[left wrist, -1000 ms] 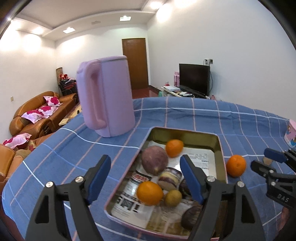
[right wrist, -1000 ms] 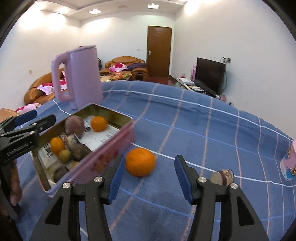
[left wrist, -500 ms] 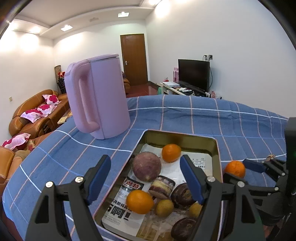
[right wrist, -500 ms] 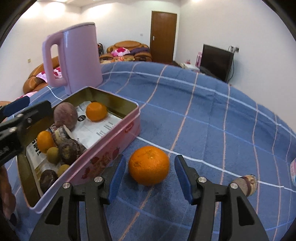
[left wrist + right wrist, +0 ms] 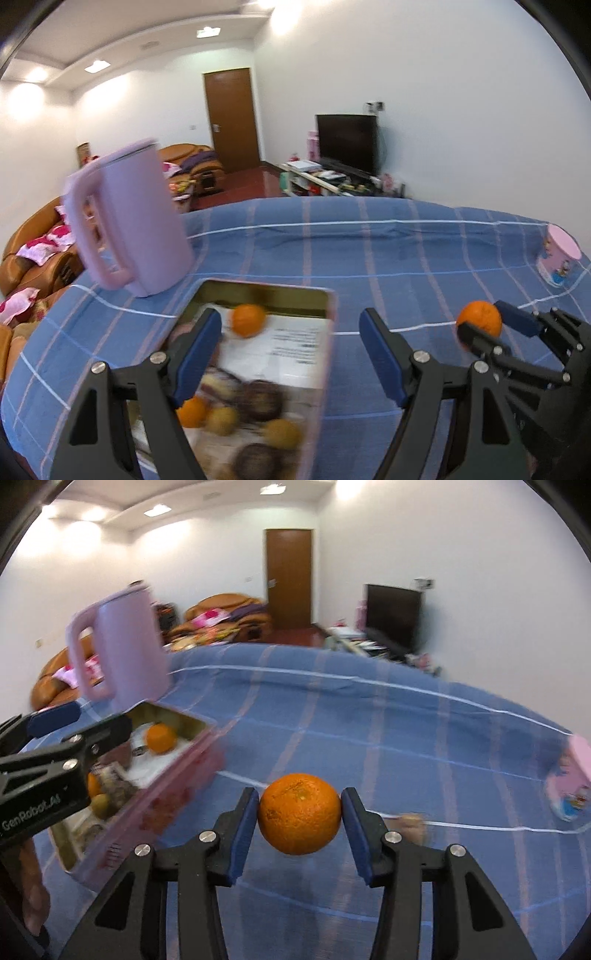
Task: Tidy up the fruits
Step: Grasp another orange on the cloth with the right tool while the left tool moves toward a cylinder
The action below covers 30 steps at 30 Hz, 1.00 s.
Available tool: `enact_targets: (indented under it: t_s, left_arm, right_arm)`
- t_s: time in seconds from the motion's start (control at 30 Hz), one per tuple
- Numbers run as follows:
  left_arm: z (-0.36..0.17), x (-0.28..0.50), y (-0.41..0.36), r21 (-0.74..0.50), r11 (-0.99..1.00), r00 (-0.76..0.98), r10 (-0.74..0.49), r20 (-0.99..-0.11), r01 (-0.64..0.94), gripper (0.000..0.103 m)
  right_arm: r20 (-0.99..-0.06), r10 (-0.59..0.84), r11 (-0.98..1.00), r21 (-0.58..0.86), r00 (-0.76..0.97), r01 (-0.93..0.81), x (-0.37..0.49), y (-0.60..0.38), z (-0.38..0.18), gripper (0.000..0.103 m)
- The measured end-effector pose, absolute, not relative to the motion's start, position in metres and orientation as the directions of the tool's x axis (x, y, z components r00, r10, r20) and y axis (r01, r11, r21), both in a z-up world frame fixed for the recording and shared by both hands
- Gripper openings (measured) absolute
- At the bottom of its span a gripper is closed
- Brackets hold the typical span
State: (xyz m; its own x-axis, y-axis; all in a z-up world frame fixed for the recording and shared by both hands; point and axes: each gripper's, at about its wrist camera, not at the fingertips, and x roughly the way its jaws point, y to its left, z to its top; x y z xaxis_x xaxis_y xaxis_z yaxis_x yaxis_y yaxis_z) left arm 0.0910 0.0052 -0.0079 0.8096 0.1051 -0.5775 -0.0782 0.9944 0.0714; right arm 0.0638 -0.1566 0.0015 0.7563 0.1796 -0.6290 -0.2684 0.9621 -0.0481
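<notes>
Orange and round, the loose orange fruit [image 5: 299, 813] sits pinched between the blue pads of the right gripper [image 5: 299, 821], whose jaws have just been closing on it; both pads press its sides. It looks lifted just clear of the blue checked tablecloth [image 5: 388, 738], though the blur makes that hard to be sure of. From the left wrist view the same orange fruit [image 5: 479, 322] shows at the right, caught in the right gripper [image 5: 484, 326].

Just to its left lies the pink rectangular metal tin [image 5: 173, 794], lined with printed paper. Inside it are a smaller orange [image 5: 160, 738], dark purple-brown fruits [image 5: 260, 400] and small yellow-green fruits [image 5: 221, 421].

Over the tin hangs the left gripper [image 5: 290, 354], its fingers spread wide with nothing between them.

Behind the tin a tall lilac plastic jug with a handle [image 5: 129, 221] stands upright on the cloth. A pink printed cup [image 5: 557, 258] stands well apart at the far right edge of the cloth.
</notes>
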Motion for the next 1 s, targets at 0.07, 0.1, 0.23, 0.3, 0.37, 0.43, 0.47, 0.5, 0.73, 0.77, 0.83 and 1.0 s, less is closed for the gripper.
enact_targets:
  t_s: [0.07, 0.1, 0.23, 0.3, 0.37, 0.43, 0.47, 0.5, 0.73, 0.77, 0.83, 1.0]
  left_arm:
    - [-0.010, 0.095, -0.011, 0.066, 0.996, 0.808, 0.084, -0.584, -0.056, 0.080]
    - [-0.012, 0.097, -0.020, 0.070, 0.997, 0.805, 0.077, -0.588, -0.044, 0.080]
    - [-0.022, 0.103, -0.054, 0.082, 0.997, 0.793, 0.041, -0.607, 0.012, 0.080]
    - [-0.025, 0.106, -0.071, 0.080, 0.996, 0.788, 0.016, -0.615, 0.043, 0.080]
    - [-0.029, 0.110, -0.085, 0.077, 0.995, 0.781, -0.005, -0.624, 0.068, 0.080]
    - [-0.034, 0.115, -0.099, 0.073, 0.993, 0.768, -0.025, -0.640, 0.093, 0.080]
    - [-0.036, 0.119, -0.104, 0.067, 0.993, 0.760, -0.034, -0.649, 0.102, 0.080]
    - [-0.039, 0.122, -0.110, 0.062, 0.992, 0.753, -0.042, -0.657, 0.110, 0.080]
    - [-0.056, 0.138, -0.139, 0.017, 0.986, 0.698, -0.107, -0.708, 0.169, 0.080]
    - [-0.058, 0.139, -0.142, 0.016, 0.985, 0.694, -0.110, -0.711, 0.173, 0.080]
    - [-0.060, 0.140, -0.146, 0.019, 0.983, 0.691, -0.113, -0.714, 0.181, 0.080]
    - [-0.065, 0.147, -0.153, 0.020, 0.979, 0.678, -0.124, -0.725, 0.201, 0.079]
  right_arm:
    - [-0.626, 0.125, 0.977, -0.056, 0.769, -0.205, 0.065, -0.180, 0.001, 0.048]
    - [-0.628, 0.105, 0.983, -0.052, 0.772, -0.175, 0.065, -0.193, 0.001, 0.048]
    - [-0.627, 0.046, 0.995, -0.042, 0.778, -0.092, 0.066, -0.232, 0.001, 0.048]
    - [-0.631, 0.030, 0.998, -0.028, 0.775, -0.061, 0.065, -0.251, 0.000, 0.048]
    - [-0.632, 0.017, 0.999, -0.020, 0.774, -0.038, 0.065, -0.263, -0.001, 0.048]
    - [-0.637, 0.014, 1.000, -0.002, 0.770, -0.019, 0.065, -0.276, -0.002, 0.048]
    - [-0.639, 0.010, 1.000, 0.001, 0.769, -0.012, 0.064, -0.279, -0.003, 0.048]
    - [-0.639, 0.003, 1.000, 0.002, 0.769, -0.003, 0.064, -0.283, -0.004, 0.048]
    - [-0.642, -0.024, 0.999, 0.012, 0.767, 0.041, 0.063, -0.297, -0.006, 0.048]
    - [-0.640, -0.036, 0.999, 0.002, 0.768, 0.048, 0.062, -0.298, -0.006, 0.048]
    - [-0.638, -0.046, 0.998, -0.003, 0.769, 0.058, 0.061, -0.300, -0.006, 0.048]
    - [-0.643, -0.044, 0.997, 0.017, 0.765, 0.072, 0.059, -0.305, -0.007, 0.048]
